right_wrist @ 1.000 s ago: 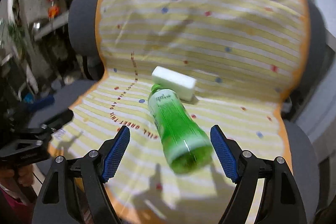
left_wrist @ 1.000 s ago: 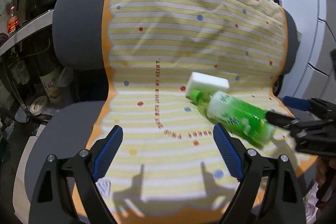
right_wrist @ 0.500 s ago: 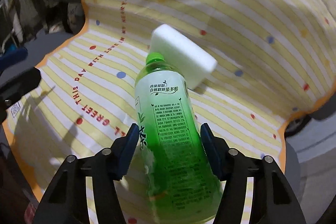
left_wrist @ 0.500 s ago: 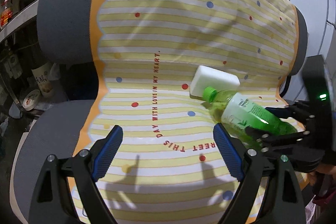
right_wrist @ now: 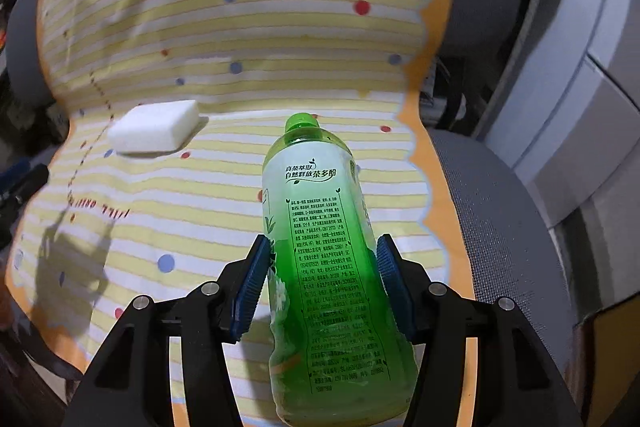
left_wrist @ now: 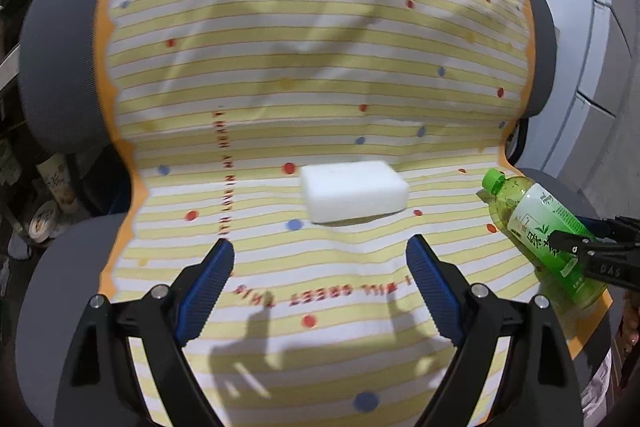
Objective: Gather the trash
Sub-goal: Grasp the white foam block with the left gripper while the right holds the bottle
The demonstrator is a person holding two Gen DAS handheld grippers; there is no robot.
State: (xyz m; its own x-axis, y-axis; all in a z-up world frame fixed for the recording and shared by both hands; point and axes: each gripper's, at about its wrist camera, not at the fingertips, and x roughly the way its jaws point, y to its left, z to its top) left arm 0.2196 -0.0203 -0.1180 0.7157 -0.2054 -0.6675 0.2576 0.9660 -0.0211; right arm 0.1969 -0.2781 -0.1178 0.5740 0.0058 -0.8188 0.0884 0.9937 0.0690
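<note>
Right wrist view shows the right hand-held gripper (right_wrist: 320, 279) clamping the green bottle's (right_wrist: 324, 227) printed label, unreadable from the left.

The green bottle's (right_wrist: 320, 227) base runs behind the right gripper's (right_wrist: 320, 275) frame near the lower edge of the right wrist view; in the left wrist view that gripper (left_wrist: 576, 247) is cut off by the right edge; the red lettering (left_wrist: 224, 171) on the striped cloth (left_wrist: 320, 67) is too smeared to read; shelf clutter (left_wrist: 44, 195) at far left is dark and indistinct
</note>
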